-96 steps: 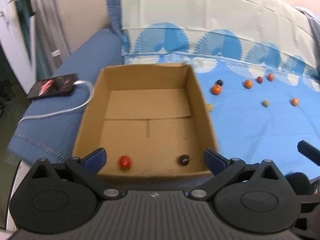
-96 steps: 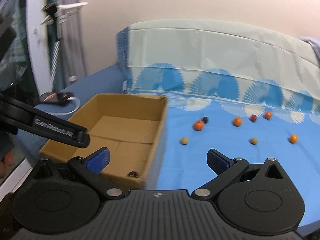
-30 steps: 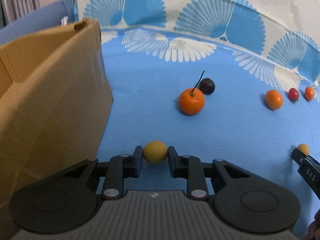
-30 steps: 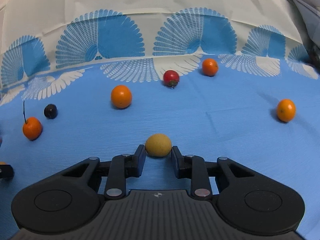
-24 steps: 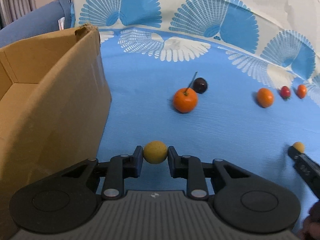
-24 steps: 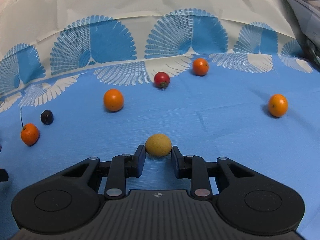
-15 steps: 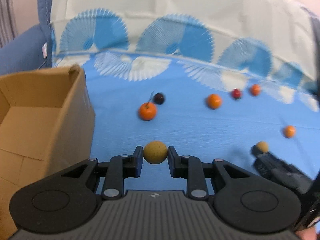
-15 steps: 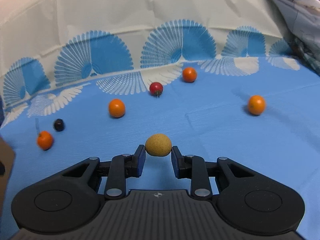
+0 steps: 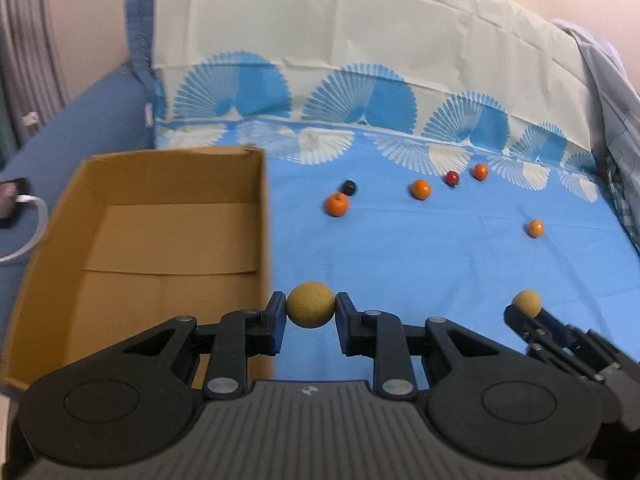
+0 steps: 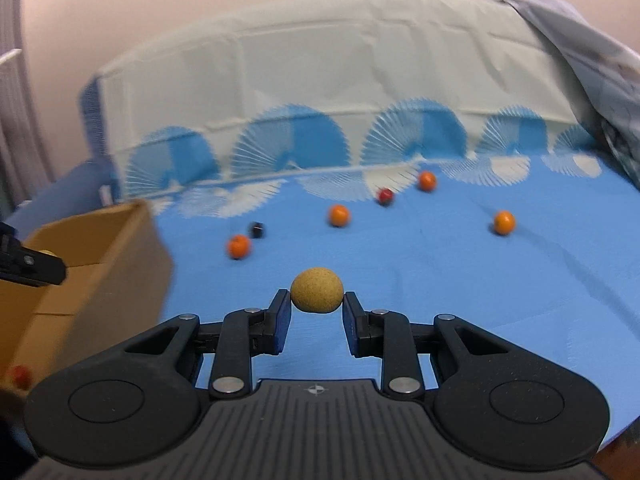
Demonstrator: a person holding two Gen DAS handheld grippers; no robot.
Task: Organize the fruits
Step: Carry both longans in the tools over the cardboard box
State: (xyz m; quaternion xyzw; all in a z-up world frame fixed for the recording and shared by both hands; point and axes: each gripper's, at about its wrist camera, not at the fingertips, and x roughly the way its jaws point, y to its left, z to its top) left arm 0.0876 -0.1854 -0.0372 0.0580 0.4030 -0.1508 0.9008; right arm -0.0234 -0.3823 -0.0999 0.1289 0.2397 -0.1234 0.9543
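My left gripper is shut on a yellow round fruit, held in the air beside the right wall of the open cardboard box. My right gripper is shut on a second yellow round fruit, held above the blue cloth; it also shows in the left wrist view. On the cloth lie an orange fruit with a stem, a dark cherry, several more orange fruits and a red one. A red fruit lies in the box.
The fruits lie on a bed covered with a blue fan-patterned cloth. A pale pillow stands at the back. A phone with a white cable lies left of the box. Crumpled bedding is at the far right.
Both grippers have lifted their yellow fruits off the cloth and pulled back and up. The left one has swung toward the box, so its inside now shows.
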